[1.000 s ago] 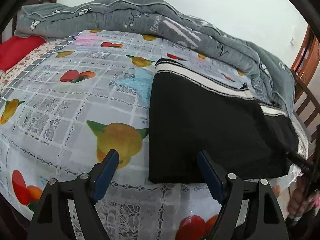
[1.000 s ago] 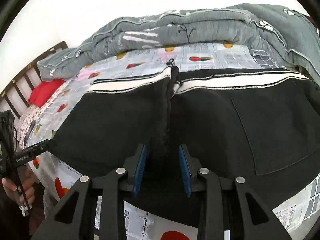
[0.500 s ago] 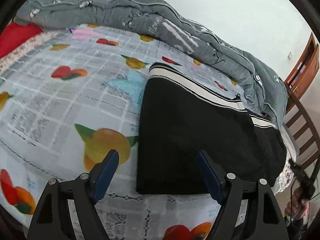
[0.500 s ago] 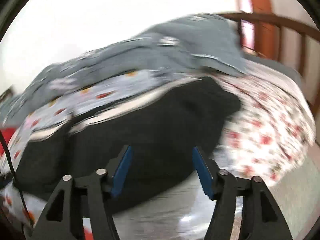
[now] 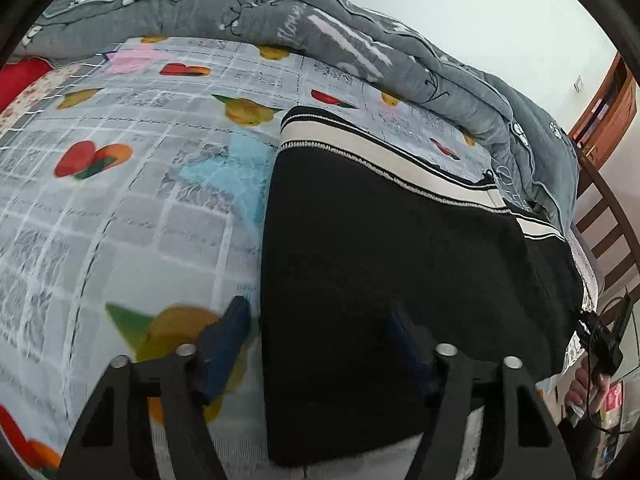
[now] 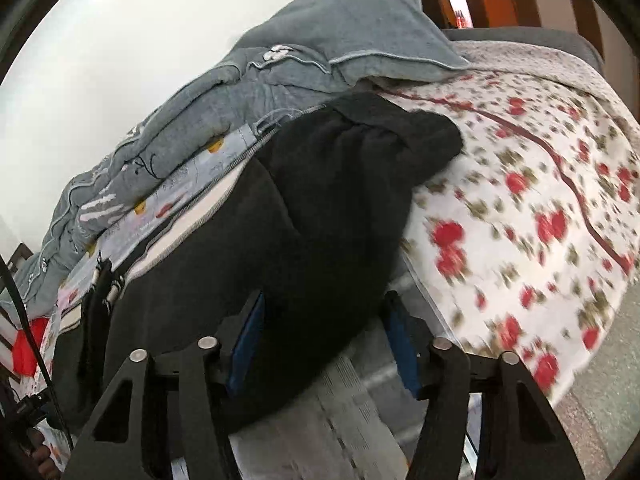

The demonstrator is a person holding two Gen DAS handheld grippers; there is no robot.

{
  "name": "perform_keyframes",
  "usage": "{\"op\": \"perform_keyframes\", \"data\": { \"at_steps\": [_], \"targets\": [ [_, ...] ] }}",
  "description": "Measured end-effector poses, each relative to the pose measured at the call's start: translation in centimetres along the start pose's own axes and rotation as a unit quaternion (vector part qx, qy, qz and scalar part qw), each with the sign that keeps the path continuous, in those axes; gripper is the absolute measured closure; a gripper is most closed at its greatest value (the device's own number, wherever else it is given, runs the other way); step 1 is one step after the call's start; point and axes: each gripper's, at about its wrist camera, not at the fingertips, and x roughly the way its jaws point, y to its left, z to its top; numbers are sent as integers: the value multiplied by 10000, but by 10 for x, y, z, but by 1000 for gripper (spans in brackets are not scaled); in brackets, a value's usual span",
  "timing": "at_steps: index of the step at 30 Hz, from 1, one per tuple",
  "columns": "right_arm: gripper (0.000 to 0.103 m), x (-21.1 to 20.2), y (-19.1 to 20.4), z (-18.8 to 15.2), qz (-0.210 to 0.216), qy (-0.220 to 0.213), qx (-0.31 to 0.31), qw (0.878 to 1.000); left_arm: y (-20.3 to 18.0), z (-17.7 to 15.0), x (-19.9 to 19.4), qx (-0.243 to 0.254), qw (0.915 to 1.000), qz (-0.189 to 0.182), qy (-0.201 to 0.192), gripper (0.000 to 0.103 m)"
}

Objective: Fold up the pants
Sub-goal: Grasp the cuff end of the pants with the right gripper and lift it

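1. Black pants (image 5: 384,248) folded flat on fruit-print sheet (image 5: 120,200), near bed's edge.
2. Grey quilt (image 5: 360,52) heaped just behind.
3. Left gripper (image 5: 316,340) spread wide over pants' corner.
4. Right gripper (image 6: 324,344) spread, straddling bunched pants end beside floral sheet (image 6: 520,208).

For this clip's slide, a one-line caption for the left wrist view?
Open left gripper straddles the near left corner of folded black pants on a fruit-print sheet.

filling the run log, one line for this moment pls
task fold pants | left gripper open over pants edge | right gripper open at pants | nothing held
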Motion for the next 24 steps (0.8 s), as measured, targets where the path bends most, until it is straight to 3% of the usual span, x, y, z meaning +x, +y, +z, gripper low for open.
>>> {"op": "perform_keyframes", "data": {
  "at_steps": [3, 7, 12, 14, 15, 16, 17, 19, 24],
  "targets": [
    [50, 5, 3, 15, -13, -112, -15, 9999, 3, 13, 8, -29, 10000, 46, 46, 51],
    [50, 16, -2, 39, 72, -111, 149, 9998, 9, 33, 24, -205, 9994, -236, 174, 54],
    [46, 39, -10, 59, 227, 145, 484, 9985, 7, 49, 41, -143, 9985, -397, 341, 54],
    [46, 42, -8, 62, 191, 183, 527, 9983, 8, 51, 41, -212, 9982, -406, 395, 60],
    [54, 40, -6, 63, 126, 142, 505, 9985, 9, 52, 41, -258, 9980, -402, 411, 72],
    [74, 37, -2, 63, 8, 37, 439, 9990, 11, 53, 39, -364, 9978, -388, 389, 89],
    [84, 31, 3, 64, -172, -113, 301, 9993, 12, 54, 36, -445, 9975, -450, 314, 92],
    [88, 19, 17, 67, -278, -342, 47, 9990, 10, 57, 26, -515, 9973, -516, 80, 93],
    [92, -17, 69, 85, -190, -875, -384, 9952, -12, 72, -2, -146, 9973, -573, -433, 93]
  ]
}}
